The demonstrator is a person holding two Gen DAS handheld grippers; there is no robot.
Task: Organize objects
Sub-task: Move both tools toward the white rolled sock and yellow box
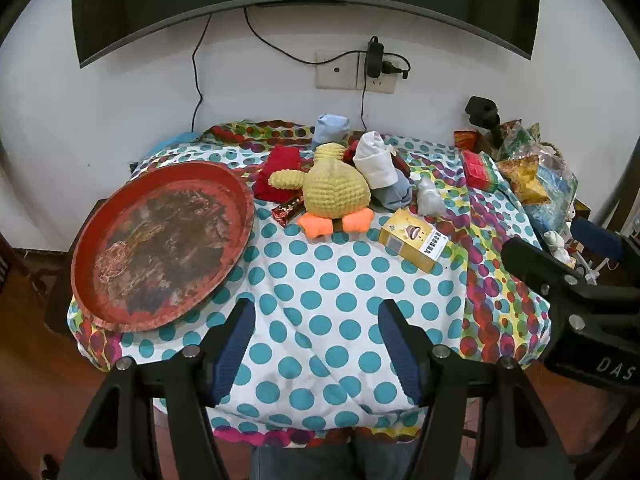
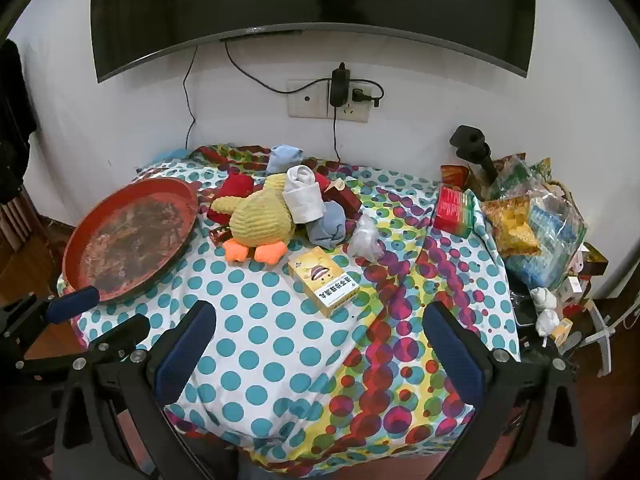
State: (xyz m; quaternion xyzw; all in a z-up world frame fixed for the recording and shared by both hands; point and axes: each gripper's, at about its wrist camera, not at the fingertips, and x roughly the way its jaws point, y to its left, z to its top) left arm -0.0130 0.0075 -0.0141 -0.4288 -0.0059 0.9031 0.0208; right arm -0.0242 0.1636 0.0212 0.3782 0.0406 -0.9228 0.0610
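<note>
A round red tray (image 1: pixel 120 312) (image 2: pixel 80 280) lies empty on the table's left side. A yellow plush duck (image 1: pixel 334 192) (image 2: pixel 260 220) lies at the back middle among a white sock roll (image 1: pixel 374 162) (image 2: pixel 304 196), grey-blue socks (image 1: pixel 394 196) (image 2: pixel 328 224), red cloth (image 1: pixel 280 168) and a snack bar (image 1: pixel 286 210). A yellow box (image 1: pixel 414 240) (image 2: pixel 324 280) lies in front of them, a crumpled clear bag (image 1: pixel 430 198) (image 2: pixel 366 238) beside it. My left gripper (image 1: pixel 316 344) is open and empty over the near table edge. My right gripper (image 2: pixel 320 352) is open and empty, near the front edge.
The table has a polka-dot cloth (image 1: pixel 320 300) (image 2: pixel 260 340). A red-green box (image 1: pixel 478 170) (image 2: pixel 454 208) and bags of snacks (image 1: pixel 536 176) (image 2: pixel 536 224) crowd the right side. A wall with a socket and a TV stands behind. The right gripper's body (image 1: pixel 568 284) shows in the left wrist view.
</note>
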